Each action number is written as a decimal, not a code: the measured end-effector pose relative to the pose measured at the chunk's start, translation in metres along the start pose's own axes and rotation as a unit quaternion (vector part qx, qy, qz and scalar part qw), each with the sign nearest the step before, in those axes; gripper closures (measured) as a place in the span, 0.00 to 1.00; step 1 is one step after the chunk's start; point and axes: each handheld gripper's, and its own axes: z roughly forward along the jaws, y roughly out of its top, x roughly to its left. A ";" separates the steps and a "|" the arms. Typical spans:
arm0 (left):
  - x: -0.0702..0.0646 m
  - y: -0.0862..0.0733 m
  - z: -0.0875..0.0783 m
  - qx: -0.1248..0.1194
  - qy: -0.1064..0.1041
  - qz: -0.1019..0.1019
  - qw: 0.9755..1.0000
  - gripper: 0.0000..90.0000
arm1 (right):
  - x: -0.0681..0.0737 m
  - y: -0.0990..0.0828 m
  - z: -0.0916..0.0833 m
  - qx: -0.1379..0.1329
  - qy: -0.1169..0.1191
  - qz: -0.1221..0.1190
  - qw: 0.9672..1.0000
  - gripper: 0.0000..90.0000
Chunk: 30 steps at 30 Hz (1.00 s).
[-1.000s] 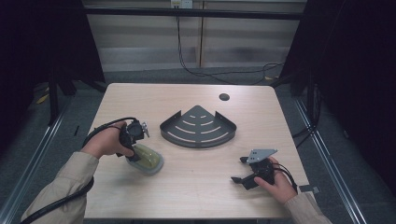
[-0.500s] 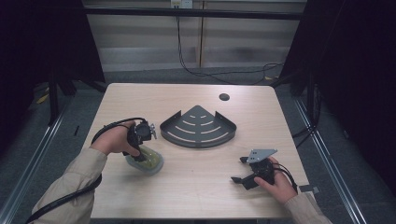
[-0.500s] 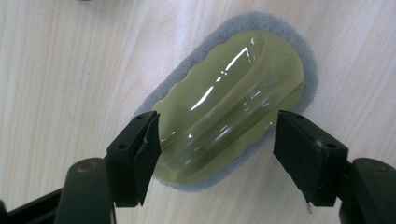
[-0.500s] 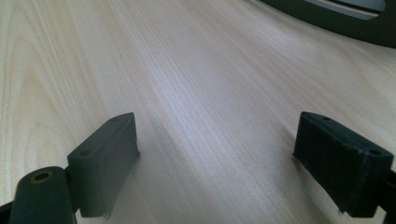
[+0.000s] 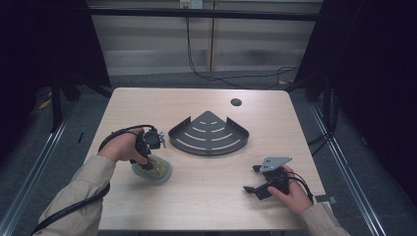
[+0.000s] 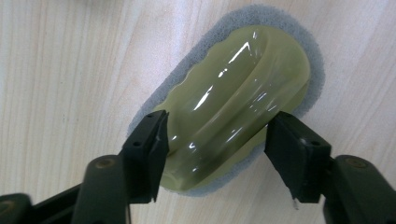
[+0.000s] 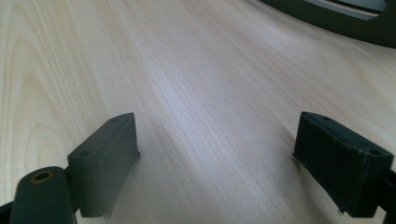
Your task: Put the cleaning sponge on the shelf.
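Observation:
A scrubbing sponge point(image 5: 153, 170) with a glossy yellow-green plastic grip on a grey pad point(image 6: 233, 88) lies flat on the wooden table point(image 5: 206, 196) at the left. My left gripper point(image 5: 147, 163) points down onto it. In the left gripper view the gripper point(image 6: 219, 128) has just been closing, and its two black jaws now touch either side of the plastic grip. My right gripper point(image 5: 251, 178) rests low at the table's right front. It stands open point(image 7: 215, 135) over bare wood with nothing between the jaws.
A dark grey quarter-round corner shelf point(image 5: 209, 133) with curved slots sits at the table's middle, and its edge point(image 7: 336, 18) lies beyond the right gripper. A small round hole point(image 5: 236, 102) is in the tabletop behind it. Dark rails flank the table.
The left hand has shifted slightly right over the sponge and tipped the gripper down onto it. The right hand has stayed where it was.

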 end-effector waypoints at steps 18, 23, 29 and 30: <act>-0.001 0.002 0.002 0.022 -0.001 0.006 1.000 0.68 | 0.000 0.000 0.000 -0.001 0.000 0.000 1.000 0.14; -0.002 0.003 0.000 0.026 -0.010 -0.011 1.000 0.77 | 0.000 0.000 0.000 0.000 0.000 0.000 1.000 0.14; 0.000 0.004 0.000 0.027 -0.019 -0.048 0.998 0.79 | 0.000 0.000 0.000 0.000 0.001 0.000 1.000 0.14; 0.000 0.004 0.000 0.030 -0.028 -0.058 0.997 0.79 | 0.000 0.000 0.000 0.000 0.000 0.000 1.000 0.14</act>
